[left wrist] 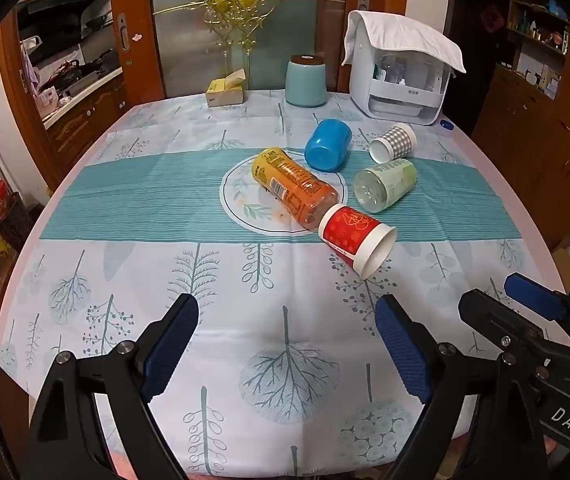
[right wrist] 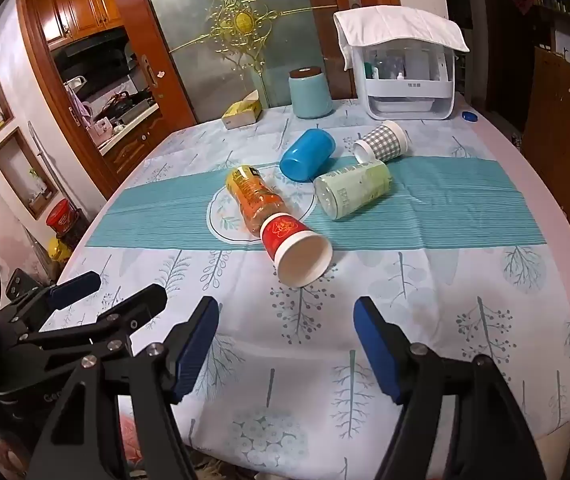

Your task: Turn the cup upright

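Note:
Several cups lie on their sides on the patterned tablecloth (left wrist: pixel 205 280). A red paper cup (left wrist: pixel 355 238) (right wrist: pixel 295 246) lies nearest, mouth toward me, against an orange bottle (left wrist: pixel 291 186) (right wrist: pixel 255 200). Behind lie a blue cup (left wrist: pixel 327 146) (right wrist: pixel 307 154), a pale green cup (left wrist: pixel 385 190) (right wrist: pixel 351 190) and a grey checked cup (left wrist: pixel 393 142) (right wrist: pixel 383 142). My left gripper (left wrist: pixel 287 348) is open and empty above the near tablecloth. My right gripper (right wrist: pixel 287 346) is open and empty, just short of the red cup; it also shows at the left wrist view's right edge (left wrist: pixel 501 300).
At the table's far edge stand a teal canister (left wrist: pixel 305 82), a yellow tissue box (left wrist: pixel 225 90) and a white appliance under a cloth (left wrist: pixel 401 80). A blue bottle cap (left wrist: pixel 447 125) lies by the appliance. Wooden cabinets and a kitchen doorway surround the table.

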Tool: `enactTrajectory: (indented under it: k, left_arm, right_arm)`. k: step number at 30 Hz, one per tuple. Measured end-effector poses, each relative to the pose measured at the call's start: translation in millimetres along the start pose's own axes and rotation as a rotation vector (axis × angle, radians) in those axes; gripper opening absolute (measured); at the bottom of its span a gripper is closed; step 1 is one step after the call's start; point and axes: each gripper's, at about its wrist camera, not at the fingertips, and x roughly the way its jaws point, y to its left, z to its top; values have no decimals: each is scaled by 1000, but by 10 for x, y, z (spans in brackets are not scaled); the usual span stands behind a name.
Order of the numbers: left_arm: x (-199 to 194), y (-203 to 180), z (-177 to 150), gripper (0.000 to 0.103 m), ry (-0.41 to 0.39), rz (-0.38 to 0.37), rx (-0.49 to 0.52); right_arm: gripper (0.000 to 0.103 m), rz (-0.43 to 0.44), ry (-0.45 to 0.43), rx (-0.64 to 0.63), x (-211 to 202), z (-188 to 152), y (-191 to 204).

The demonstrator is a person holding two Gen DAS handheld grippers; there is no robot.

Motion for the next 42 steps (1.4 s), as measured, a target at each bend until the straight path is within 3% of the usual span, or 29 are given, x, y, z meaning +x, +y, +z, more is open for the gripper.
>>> enactTrajectory:
  k: [42]
  left_arm:
    - [19,16,-21,87,30,10,-7]
  right_arm:
    - [71,30,20,29,57,1,-43]
